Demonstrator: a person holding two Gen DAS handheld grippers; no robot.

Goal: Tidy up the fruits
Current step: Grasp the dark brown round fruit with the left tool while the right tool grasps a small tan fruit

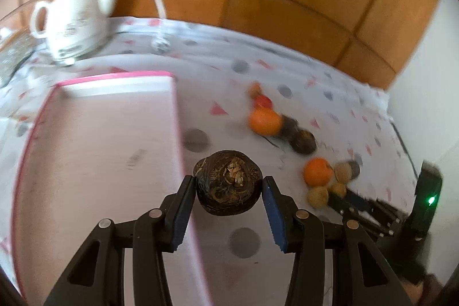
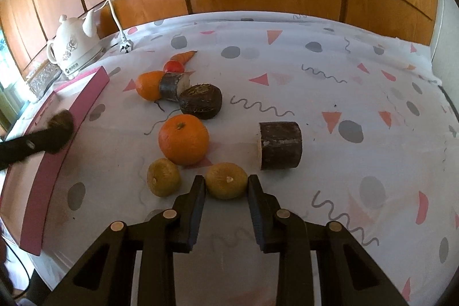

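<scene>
My left gripper (image 1: 228, 185) is shut on a dark brown round fruit (image 1: 228, 182), lifted beside the right edge of the pink-rimmed box (image 1: 100, 148). The right wrist view shows that fruit (image 2: 61, 122) over the box wall (image 2: 86, 99). Low over the cloth, my right gripper (image 2: 226, 185) is shut on a small tan fruit (image 2: 226, 182). A second tan fruit (image 2: 163, 177) lies just left of it, and a big orange (image 2: 183, 139) sits behind. Farther back are another orange (image 2: 147, 85), a dark round chunk (image 2: 202, 101), a red fruit (image 2: 173, 66) and a carrot (image 2: 185, 56).
A dark cut cylinder (image 2: 279, 145) lies right of the right gripper, and a shorter one (image 2: 173, 86) rests against the far orange. A white kettle (image 2: 74, 48) with its cord and plug (image 2: 126, 45) stands at the back left. Wooden panels rise behind the patterned tablecloth (image 2: 344, 76).
</scene>
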